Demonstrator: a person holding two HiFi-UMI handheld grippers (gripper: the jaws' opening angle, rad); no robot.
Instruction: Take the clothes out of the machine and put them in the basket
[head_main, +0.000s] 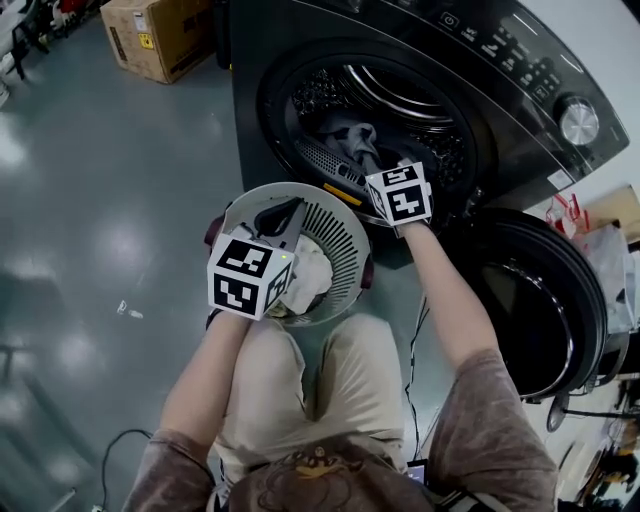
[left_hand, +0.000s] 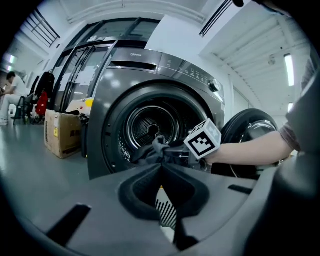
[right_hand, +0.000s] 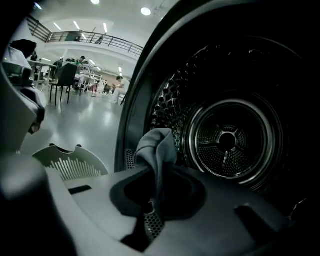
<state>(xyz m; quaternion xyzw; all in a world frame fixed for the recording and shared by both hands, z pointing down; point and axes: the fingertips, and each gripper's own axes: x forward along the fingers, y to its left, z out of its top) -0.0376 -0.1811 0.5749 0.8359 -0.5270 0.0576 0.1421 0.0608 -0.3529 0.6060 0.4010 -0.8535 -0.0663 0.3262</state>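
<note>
The dark washing machine (head_main: 300, 40) stands open, and a grey garment (head_main: 350, 140) sticks out of its drum (head_main: 410, 100). My right gripper (head_main: 372, 168) is at the drum's mouth, shut on that garment. In the right gripper view the grey cloth (right_hand: 156, 147) rises in a fold from between the closed jaws (right_hand: 156, 172). The round pale basket (head_main: 340, 235) sits below the opening and holds light clothes (head_main: 310, 275). My left gripper (head_main: 283, 213) is over the basket's far side. Its jaw tips (left_hand: 161, 166) meet, with nothing visible between them. The basket's slats (left_hand: 167, 212) show below them.
The machine's round door (head_main: 545, 290) hangs open at the right, beside the person's right arm. A cardboard box (head_main: 160, 35) stands on the grey floor left of the machine. A cable (head_main: 412, 360) runs down by the person's knee. People sit at desks far off.
</note>
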